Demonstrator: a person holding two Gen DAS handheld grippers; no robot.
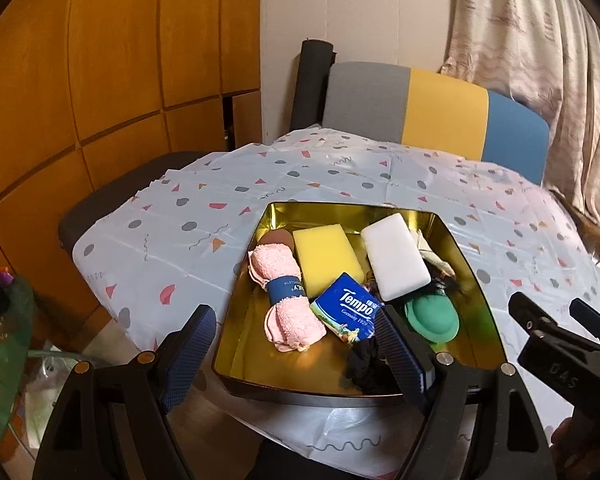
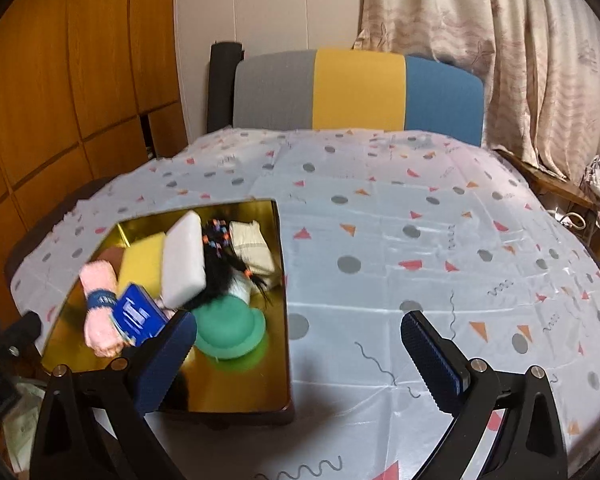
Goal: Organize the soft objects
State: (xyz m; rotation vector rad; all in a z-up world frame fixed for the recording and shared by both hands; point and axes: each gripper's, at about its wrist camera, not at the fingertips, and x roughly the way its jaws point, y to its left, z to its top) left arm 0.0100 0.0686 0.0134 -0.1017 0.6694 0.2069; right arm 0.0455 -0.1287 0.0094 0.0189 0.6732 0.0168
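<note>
A gold tin tray (image 1: 476, 280) sits on the patterned tablecloth and holds soft things. Inside lie a rolled pink towel (image 1: 284, 304) with a navy band, a yellow sponge (image 1: 326, 256), a white sponge (image 1: 396, 256), a blue Tempo tissue pack (image 1: 350, 310), a green hat-shaped piece (image 1: 432, 320) and a black cloth (image 1: 366, 364). My left gripper (image 1: 296, 356) hovers open over the tray's near edge, holding nothing. In the right wrist view the tray (image 2: 282, 264) lies to the left, with the white sponge (image 2: 184, 260) and green piece (image 2: 228, 332). My right gripper (image 2: 300, 360) stands wide open above bare tablecloth.
A black braided hairpiece with coloured beads (image 2: 220, 256) and a cream cloth (image 2: 254, 246) lie at the tray's far right. A chair back in grey, yellow and blue (image 2: 356, 88) stands behind the table. Wooden cabinets (image 1: 100, 80) are left, curtains (image 2: 520, 60) right.
</note>
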